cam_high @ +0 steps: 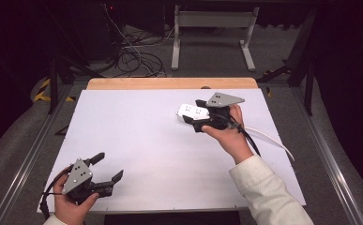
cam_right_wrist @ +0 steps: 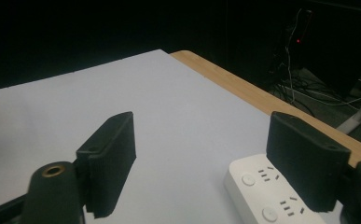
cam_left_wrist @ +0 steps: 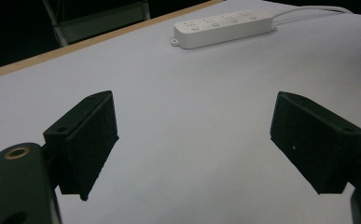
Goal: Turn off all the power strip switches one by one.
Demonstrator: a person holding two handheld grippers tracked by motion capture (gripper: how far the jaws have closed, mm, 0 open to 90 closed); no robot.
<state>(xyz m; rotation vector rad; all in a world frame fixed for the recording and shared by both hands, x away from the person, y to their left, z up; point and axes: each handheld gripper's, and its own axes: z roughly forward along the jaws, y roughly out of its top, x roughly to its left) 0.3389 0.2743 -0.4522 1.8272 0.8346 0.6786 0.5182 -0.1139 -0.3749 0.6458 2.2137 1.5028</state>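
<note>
No readable writing on the white power strip [cam_right_wrist: 271,196]; both claws, left [cam_high: 106,166] and right [cam_high: 199,116], gape apart.

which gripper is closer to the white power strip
Right. The right gripper hangs open right over the power strip at the far side of the table. The left gripper sits open at the near left corner, well away from it.

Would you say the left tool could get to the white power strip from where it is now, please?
Probably yes. The left tool stands open near the table's front edge, and bare surface lies between it and the power strip. The right tool, open just above the strip, might crowd it.
</note>
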